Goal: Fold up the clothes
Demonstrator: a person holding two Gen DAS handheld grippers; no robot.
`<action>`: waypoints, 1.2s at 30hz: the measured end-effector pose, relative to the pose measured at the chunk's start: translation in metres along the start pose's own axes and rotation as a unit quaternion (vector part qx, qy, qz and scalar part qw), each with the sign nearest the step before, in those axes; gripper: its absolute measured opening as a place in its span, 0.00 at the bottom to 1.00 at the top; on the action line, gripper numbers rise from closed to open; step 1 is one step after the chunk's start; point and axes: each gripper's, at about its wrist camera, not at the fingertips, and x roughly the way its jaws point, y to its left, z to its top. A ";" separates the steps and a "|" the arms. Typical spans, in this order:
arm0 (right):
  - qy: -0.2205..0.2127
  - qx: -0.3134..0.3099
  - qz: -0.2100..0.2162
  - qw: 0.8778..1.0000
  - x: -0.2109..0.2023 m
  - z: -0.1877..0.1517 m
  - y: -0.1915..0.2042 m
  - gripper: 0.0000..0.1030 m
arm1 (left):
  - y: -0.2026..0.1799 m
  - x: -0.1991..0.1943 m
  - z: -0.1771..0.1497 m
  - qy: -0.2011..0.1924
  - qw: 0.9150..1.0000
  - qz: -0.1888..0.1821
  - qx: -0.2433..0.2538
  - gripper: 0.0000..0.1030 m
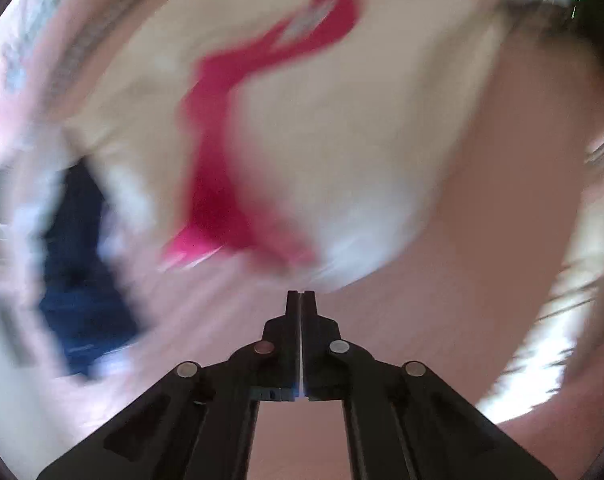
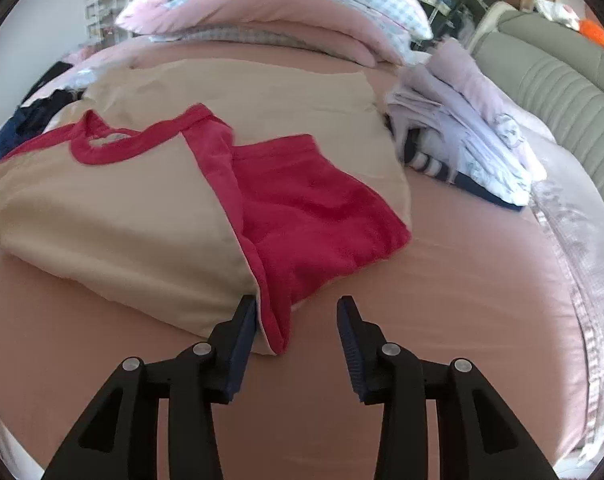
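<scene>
A beige shirt [image 2: 121,208] with a red collar and red sleeves [image 2: 314,208] lies partly folded on the pink bed sheet [image 2: 442,280]. My right gripper [image 2: 297,306] stands open at the shirt's near corner. The folded red sleeve edge lies between its fingers, and the left finger [image 2: 241,320] rests against the beige fold. The left wrist view is heavily blurred. There my left gripper [image 1: 300,294] is shut, its tips right at the pale near edge of the shirt [image 1: 322,140]. The blur hides whether any cloth is pinched.
A stack of folded pale clothes [image 2: 462,136] sits to the right of the shirt. Pillows [image 2: 281,8] are piled at the far end of the bed. A dark navy garment [image 2: 25,124] lies at the far left. A grey padded headboard [image 2: 550,92] borders the right.
</scene>
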 end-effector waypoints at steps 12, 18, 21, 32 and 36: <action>0.069 0.307 0.286 0.905 -0.008 -0.043 -0.030 0.41 | 0.010 -0.019 -0.053 -0.166 0.825 -0.357 -0.406 0.64; 0.062 0.333 0.268 0.902 0.028 -0.021 -0.014 0.42 | -0.013 0.026 -0.054 -0.209 0.763 -0.349 -0.503 0.58; 0.054 0.322 0.259 0.909 0.040 -0.006 -0.016 0.38 | 0.006 0.027 -0.062 -0.252 0.749 -0.322 -0.521 0.57; -0.002 0.288 0.210 0.934 0.040 0.002 0.000 0.22 | 0.004 0.034 -0.034 -0.286 0.737 -0.312 -0.527 0.21; -0.027 0.242 0.188 0.951 0.004 0.013 0.005 0.12 | 0.006 0.003 -0.038 -0.303 0.735 -0.329 -0.509 0.20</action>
